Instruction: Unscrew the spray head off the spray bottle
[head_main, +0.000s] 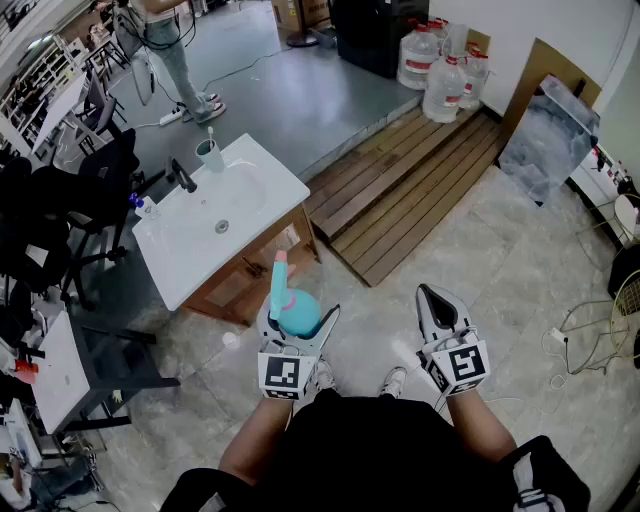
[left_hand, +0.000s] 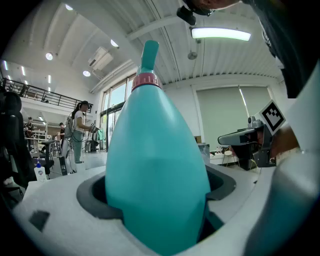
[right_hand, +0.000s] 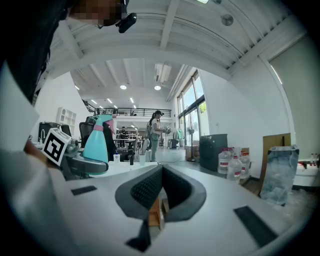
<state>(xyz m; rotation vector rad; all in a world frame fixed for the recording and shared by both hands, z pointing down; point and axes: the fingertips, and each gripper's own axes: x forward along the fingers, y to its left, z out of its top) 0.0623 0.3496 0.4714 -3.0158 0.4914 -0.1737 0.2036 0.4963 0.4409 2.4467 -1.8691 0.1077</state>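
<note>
Standing clamped in left tool (head_main: 300, 318) — spray bottle (left_hand: 155, 150)

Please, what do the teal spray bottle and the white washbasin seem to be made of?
Spray bottle: probably plastic. It is smooth and opaque with a soft sheen and no sharp reflections.
Washbasin: likely glazed ceramic, though moulded resin is possible. It is evenly white and smooth, with rounded edges.

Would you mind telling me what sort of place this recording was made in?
Probably an open workshop or lab hall: a freestanding washbasin on the floor, large water jugs and office chairs.
</note>
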